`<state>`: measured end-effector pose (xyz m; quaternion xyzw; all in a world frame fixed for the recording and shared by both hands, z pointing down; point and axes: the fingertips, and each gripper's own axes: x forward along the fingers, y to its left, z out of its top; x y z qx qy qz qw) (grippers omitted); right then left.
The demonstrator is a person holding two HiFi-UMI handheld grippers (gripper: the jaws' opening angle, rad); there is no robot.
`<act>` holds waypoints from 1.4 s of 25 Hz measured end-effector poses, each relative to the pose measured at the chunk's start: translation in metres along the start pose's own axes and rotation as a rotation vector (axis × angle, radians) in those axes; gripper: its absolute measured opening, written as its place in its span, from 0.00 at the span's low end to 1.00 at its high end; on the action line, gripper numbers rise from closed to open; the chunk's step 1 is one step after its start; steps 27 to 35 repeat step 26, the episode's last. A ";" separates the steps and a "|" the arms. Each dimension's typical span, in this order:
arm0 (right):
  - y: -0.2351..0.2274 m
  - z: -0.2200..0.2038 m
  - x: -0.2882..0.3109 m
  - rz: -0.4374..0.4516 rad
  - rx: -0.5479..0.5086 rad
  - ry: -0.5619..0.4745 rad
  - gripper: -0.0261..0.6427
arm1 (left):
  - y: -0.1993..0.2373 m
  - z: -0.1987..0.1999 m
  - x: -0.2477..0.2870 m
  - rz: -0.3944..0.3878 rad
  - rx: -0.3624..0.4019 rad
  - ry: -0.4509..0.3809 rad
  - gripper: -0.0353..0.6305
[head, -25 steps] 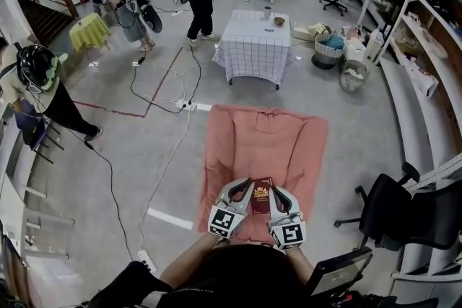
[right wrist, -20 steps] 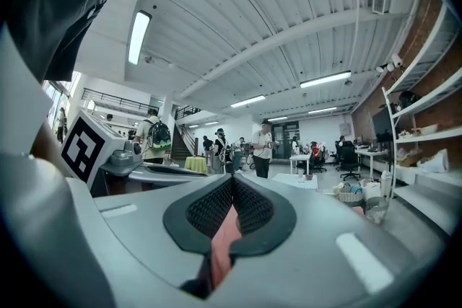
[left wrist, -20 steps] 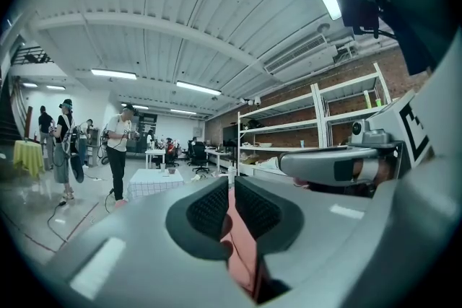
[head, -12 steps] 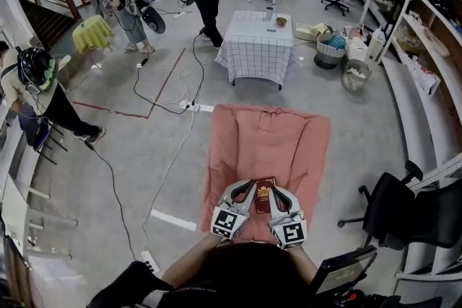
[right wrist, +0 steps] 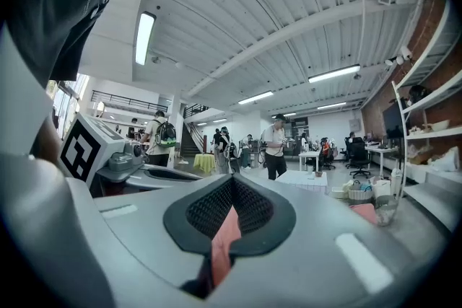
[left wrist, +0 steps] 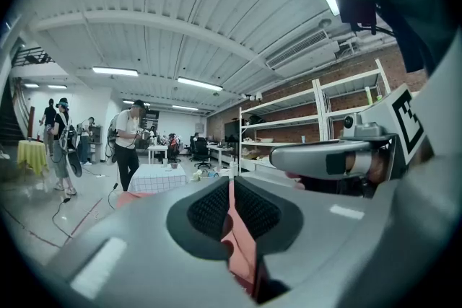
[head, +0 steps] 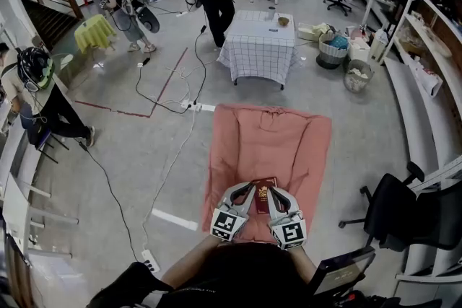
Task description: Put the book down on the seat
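A dark red book (head: 261, 197) with a gold emblem hangs just above the pink-covered seat (head: 267, 144), close to my body. My left gripper (head: 247, 191) is shut on the book's left edge and my right gripper (head: 272, 192) is shut on its right edge. In the left gripper view the black pads (left wrist: 211, 209) press on a thin red strip of the book (left wrist: 232, 207). In the right gripper view the book's reddish edge (right wrist: 225, 236) sits pinched low between the closed pads (right wrist: 253, 207).
A table with a checked cloth (head: 256, 40) stands beyond the seat. A black office chair (head: 393, 209) is at the right, shelves (head: 426, 32) run along the right wall. Cables (head: 170, 86) cross the floor at left. Several people stand at the back and left.
Both grippers and the book keep their place over the seat. A person at the back has walked a little to the right.
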<state>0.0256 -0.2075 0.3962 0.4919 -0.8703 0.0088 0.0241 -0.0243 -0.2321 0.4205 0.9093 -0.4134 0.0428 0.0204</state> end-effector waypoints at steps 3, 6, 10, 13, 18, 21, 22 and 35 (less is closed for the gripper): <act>0.002 -0.005 0.001 0.019 -0.003 0.022 0.05 | 0.001 -0.007 0.001 0.003 -0.004 0.010 0.09; -0.001 -0.004 0.005 0.016 -0.002 0.026 0.05 | 0.004 -0.009 0.005 0.001 -0.003 0.017 0.09; -0.007 -0.002 0.007 0.010 0.003 0.035 0.05 | 0.005 -0.006 0.010 -0.004 -0.015 0.019 0.08; -0.012 -0.010 0.010 0.006 0.018 0.047 0.05 | 0.005 -0.008 0.016 -0.007 -0.016 0.022 0.08; -0.011 -0.013 0.016 0.023 0.011 0.053 0.05 | 0.007 -0.013 0.020 -0.007 -0.020 0.031 0.08; -0.014 -0.018 0.018 0.028 0.020 0.054 0.05 | 0.008 -0.018 0.022 -0.002 -0.024 0.041 0.08; -0.015 -0.019 0.018 0.029 0.023 0.055 0.05 | 0.009 -0.019 0.023 -0.001 -0.024 0.043 0.08; -0.018 -0.016 0.019 0.041 0.022 0.061 0.05 | 0.008 -0.018 0.028 0.004 -0.024 0.045 0.08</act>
